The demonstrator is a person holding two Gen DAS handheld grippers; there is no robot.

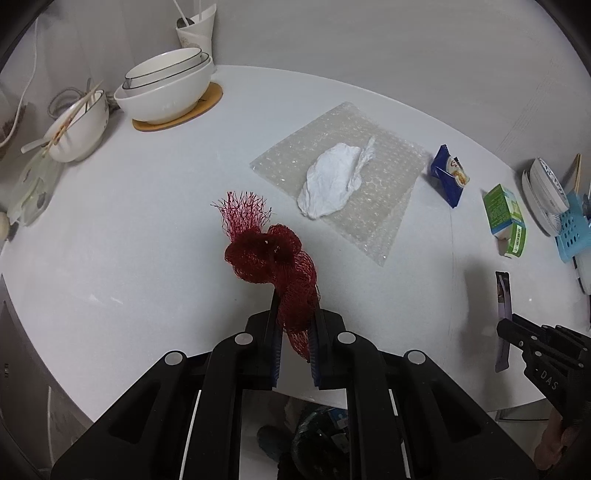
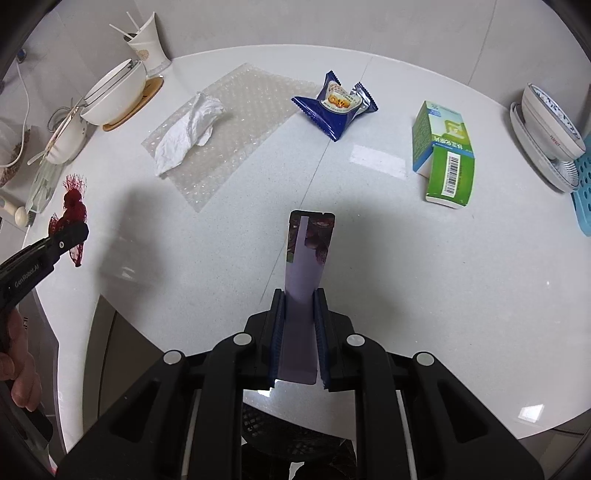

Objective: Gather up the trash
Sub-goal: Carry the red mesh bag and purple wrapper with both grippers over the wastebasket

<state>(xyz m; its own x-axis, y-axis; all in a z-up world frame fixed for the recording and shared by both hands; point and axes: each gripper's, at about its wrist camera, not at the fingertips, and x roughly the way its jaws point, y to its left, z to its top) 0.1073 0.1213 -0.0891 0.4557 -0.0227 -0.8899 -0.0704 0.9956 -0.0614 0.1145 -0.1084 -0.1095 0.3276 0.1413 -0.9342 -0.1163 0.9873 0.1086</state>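
My left gripper [image 1: 295,306] is shut on a red mesh net bag [image 1: 273,254] and holds it above the white table; the bag also shows in the right wrist view [image 2: 74,210]. My right gripper [image 2: 300,306] is shut on a flat purple wrapper [image 2: 308,254], which also shows in the left wrist view [image 1: 503,314]. A crumpled white tissue [image 1: 332,177] lies on a sheet of bubble wrap [image 1: 384,206]. A blue snack packet [image 2: 334,105] and a green carton [image 2: 443,151] lie on the table.
Stacked white bowls [image 1: 166,85] on a wooden coaster, a bowl with chopsticks [image 1: 74,125] and a paper cup [image 1: 195,26] stand at the back left. Dishes [image 2: 550,129] and a blue rack [image 2: 583,192] are at the right. A dark bin [image 2: 295,439] shows below the table edge.
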